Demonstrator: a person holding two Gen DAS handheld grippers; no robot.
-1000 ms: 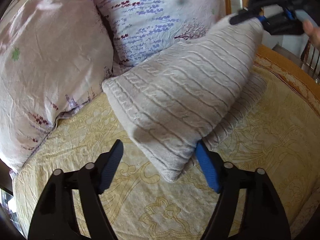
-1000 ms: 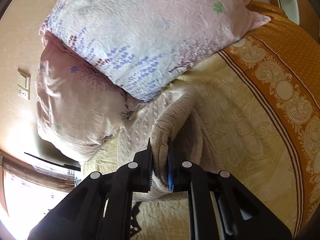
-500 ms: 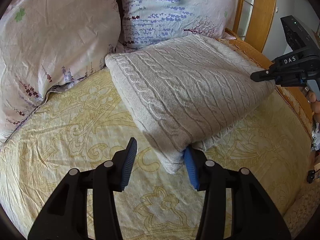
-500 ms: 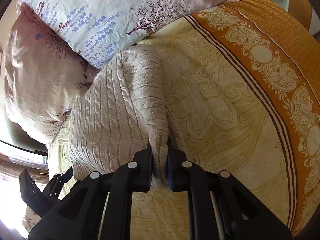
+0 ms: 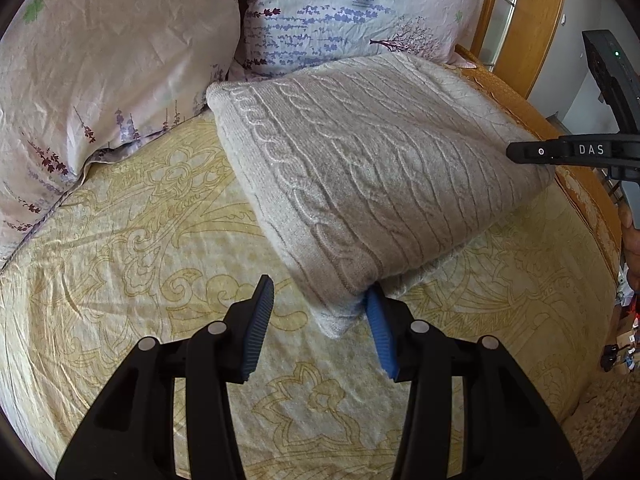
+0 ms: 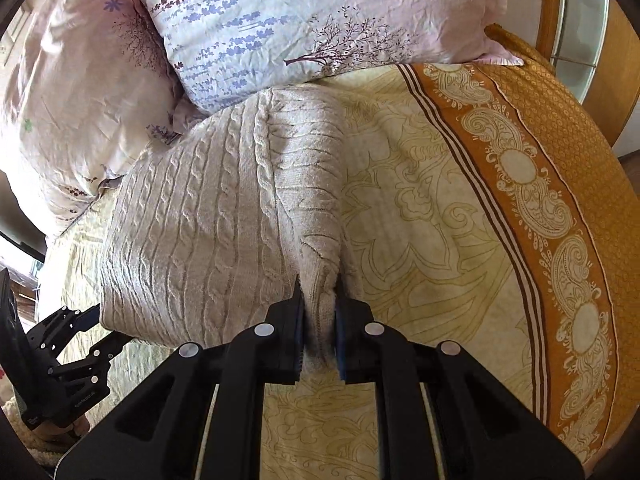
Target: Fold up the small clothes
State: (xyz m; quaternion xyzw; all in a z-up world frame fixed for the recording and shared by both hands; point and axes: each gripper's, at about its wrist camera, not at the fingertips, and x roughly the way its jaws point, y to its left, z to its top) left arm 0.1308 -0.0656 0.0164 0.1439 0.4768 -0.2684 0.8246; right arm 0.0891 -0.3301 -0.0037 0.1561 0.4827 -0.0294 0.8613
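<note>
Right gripper [image 6: 319, 332] is clamped on the beige knit sweater [image 6: 208, 224]'s folded edge. Left gripper [image 5: 320, 328] sits released at the sweater's near corner, jaws apart, one pad touching it.

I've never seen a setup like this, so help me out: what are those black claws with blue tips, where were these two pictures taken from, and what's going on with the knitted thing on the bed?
They are hand-held two-finger grippers with a camera on each. The left gripper stands open, a corner of the folded beige cable-knit sweater between its blue pads. The right gripper is clamped on another corner. The sweater lies on a yellow patterned bedspread, before two floral pillows.
</note>
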